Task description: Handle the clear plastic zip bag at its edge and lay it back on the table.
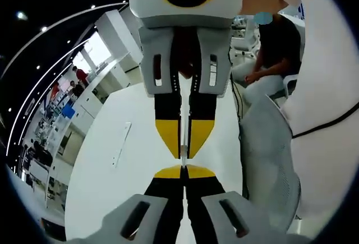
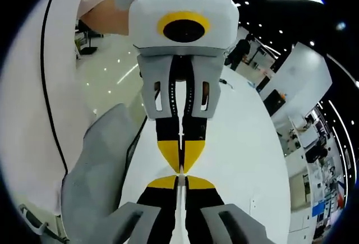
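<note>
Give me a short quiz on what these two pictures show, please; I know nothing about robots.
1. True or false: the yellow-tipped left tongs and the yellow-tipped right tongs meet tip to tip above the long white table.
2. What stands beside the table? A) a grey mesh chair; B) a red sofa; C) a wooden ladder.
3. Fill in: the thin pale sliver between the jaws, apparently the clear plastic zip bag seen edge-on, is ____ by both tongs (pinched / dropped).
Key: 1 true; 2 A; 3 pinched.
</note>
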Available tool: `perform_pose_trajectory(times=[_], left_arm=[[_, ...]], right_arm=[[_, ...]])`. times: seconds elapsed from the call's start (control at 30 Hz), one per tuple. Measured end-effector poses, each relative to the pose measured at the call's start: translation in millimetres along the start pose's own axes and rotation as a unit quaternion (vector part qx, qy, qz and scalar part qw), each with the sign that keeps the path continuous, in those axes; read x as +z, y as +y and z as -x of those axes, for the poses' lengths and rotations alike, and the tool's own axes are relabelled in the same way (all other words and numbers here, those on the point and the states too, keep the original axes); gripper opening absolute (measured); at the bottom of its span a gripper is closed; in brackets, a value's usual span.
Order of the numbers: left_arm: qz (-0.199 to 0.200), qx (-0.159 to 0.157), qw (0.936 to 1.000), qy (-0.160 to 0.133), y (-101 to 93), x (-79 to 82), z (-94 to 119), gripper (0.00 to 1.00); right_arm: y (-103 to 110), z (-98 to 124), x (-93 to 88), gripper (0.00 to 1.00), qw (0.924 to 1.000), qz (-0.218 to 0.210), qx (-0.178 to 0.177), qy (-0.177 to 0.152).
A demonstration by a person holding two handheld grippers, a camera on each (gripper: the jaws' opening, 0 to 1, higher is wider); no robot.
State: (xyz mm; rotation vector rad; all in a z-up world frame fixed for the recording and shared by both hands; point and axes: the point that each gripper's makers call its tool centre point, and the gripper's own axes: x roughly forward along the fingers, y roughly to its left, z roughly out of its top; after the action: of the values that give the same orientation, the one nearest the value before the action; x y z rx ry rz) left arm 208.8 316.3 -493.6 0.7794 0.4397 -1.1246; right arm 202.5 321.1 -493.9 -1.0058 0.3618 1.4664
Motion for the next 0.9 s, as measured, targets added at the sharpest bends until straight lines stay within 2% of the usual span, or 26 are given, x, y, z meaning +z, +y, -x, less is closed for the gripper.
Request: perform_pose_trajectory(times=[0.9], left_arm=[[0.001,-0.002,1.0000,-0.002,-2.8,0.2,0.5,0.00]], right_arm=[[3.7,-2.0,-1.2,0.00,0.9999,0.008,0.002,0.007]])
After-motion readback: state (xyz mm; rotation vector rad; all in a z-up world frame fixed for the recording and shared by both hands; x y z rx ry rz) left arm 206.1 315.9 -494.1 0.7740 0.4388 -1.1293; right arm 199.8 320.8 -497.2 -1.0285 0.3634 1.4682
